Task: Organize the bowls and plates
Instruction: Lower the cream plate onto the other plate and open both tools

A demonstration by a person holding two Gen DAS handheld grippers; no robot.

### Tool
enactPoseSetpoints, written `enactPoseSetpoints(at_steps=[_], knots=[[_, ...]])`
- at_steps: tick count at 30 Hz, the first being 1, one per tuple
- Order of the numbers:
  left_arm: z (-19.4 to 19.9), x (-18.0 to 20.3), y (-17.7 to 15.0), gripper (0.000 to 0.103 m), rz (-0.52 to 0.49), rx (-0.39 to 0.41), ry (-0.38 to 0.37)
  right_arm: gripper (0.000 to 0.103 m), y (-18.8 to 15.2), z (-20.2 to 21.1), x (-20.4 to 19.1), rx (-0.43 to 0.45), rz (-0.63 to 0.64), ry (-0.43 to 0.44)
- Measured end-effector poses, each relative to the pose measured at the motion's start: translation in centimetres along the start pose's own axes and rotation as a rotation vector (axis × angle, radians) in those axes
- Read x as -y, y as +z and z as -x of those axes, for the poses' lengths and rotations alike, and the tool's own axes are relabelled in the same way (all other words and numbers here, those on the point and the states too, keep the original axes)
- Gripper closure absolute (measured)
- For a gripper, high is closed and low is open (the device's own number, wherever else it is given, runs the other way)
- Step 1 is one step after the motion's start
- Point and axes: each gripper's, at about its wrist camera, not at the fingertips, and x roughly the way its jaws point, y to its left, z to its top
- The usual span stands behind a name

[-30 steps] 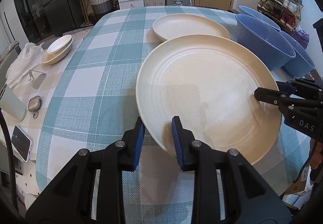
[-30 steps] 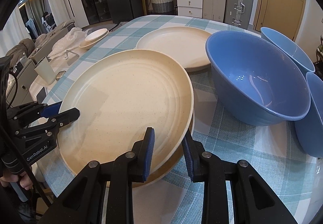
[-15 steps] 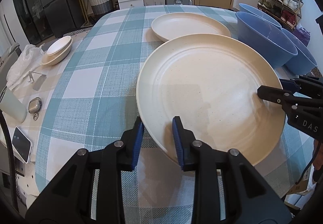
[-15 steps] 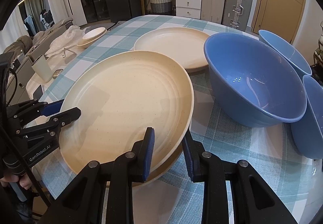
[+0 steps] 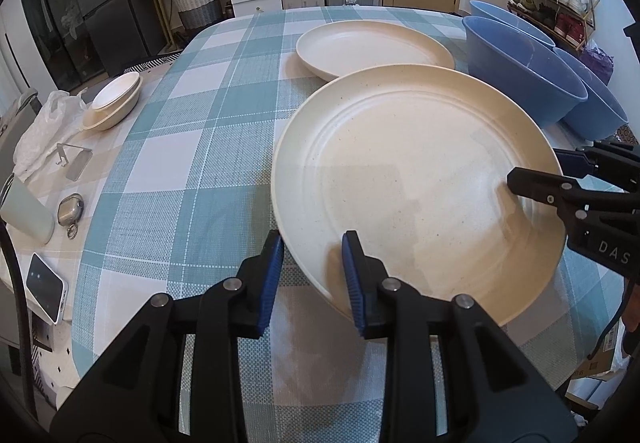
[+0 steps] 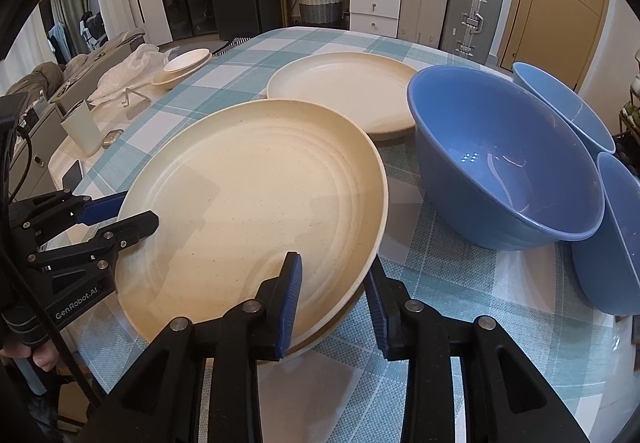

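Cream plate sits pinched between left gripper fingers; right gripper jaws, just opening, straddle its opposite rim.

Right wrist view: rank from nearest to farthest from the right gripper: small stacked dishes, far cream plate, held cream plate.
1. Held cream plate, its rim between the right gripper's fingers.
2. Far cream plate, table centre, behind it.
3. Small stacked dishes, far left edge.

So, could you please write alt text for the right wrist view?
The right gripper, its jaws just opening, straddles the near rim of a large cream plate; the left gripper holds the opposite rim. Behind sit another cream plate and blue bowls.
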Motion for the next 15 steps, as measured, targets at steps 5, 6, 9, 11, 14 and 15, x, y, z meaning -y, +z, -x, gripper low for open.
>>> enactPoseSetpoints(at_steps=[5,6,9,11,14,15], knots=[[0.4,-0.1,-0.1,0.073,0.010,0.002,-0.017,0.054,-0.2,0.0,0.1,-0.005,-0.002,0.009],[0.5,-0.2,-0.1,0.070,0.014,0.004,-0.023,0.052,-0.2,0.1,0.2,-0.005,-0.003,0.013],[0.9,-0.2,-0.1,0.064,0.019,0.012,-0.027,0.046,-0.2,0.1,0.2,-0.005,-0.003,0.012],[1.1,-0.4,0.0,0.058,0.028,0.016,-0.033,0.040,-0.3,0.3,0.2,-0.002,-0.001,0.023],[1.5,-0.6,0.1,0.051,0.042,0.023,-0.040,0.028,-0.2,0.8,0.0,0.011,0.010,0.036],[1.7,-0.7,0.1,0.050,0.045,0.025,-0.042,0.026,-0.2,1.0,-0.1,0.016,0.011,0.040]])
